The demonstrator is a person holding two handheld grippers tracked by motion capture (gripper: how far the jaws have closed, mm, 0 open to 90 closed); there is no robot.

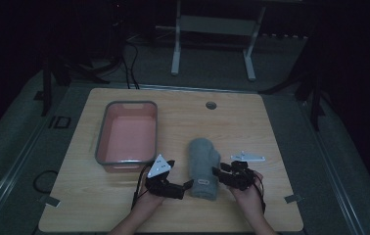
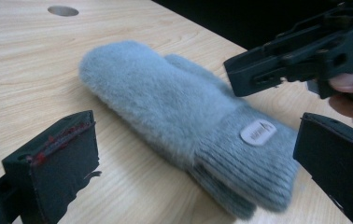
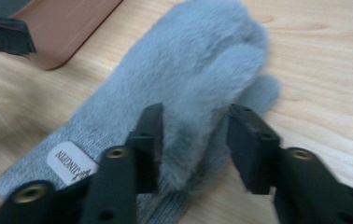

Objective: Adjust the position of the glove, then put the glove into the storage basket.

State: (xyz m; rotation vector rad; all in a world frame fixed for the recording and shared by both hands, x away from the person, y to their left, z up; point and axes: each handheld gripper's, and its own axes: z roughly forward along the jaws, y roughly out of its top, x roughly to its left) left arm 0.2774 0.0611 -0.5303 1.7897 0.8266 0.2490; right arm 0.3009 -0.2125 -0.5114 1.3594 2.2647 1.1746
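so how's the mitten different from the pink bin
The mitten is grey, soft and fluffy, while the bin is pink, rigid and grey-rimmed. The mitten lies flat between both hand-held grippers; the bin stands farther back on the left, apart from them. Both rest on the wooden table.

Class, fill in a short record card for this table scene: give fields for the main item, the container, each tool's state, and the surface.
main item: grey fluffy mitten, lying flat, knit cuff with a white label toward the person
container: pink tray with grey rim, to the left of the mitten
left tool: open, jaws either side of the cuff, not pressing
right tool: open, mitten's edge between its jaws
surface: wooden table with a round hole near the far edge
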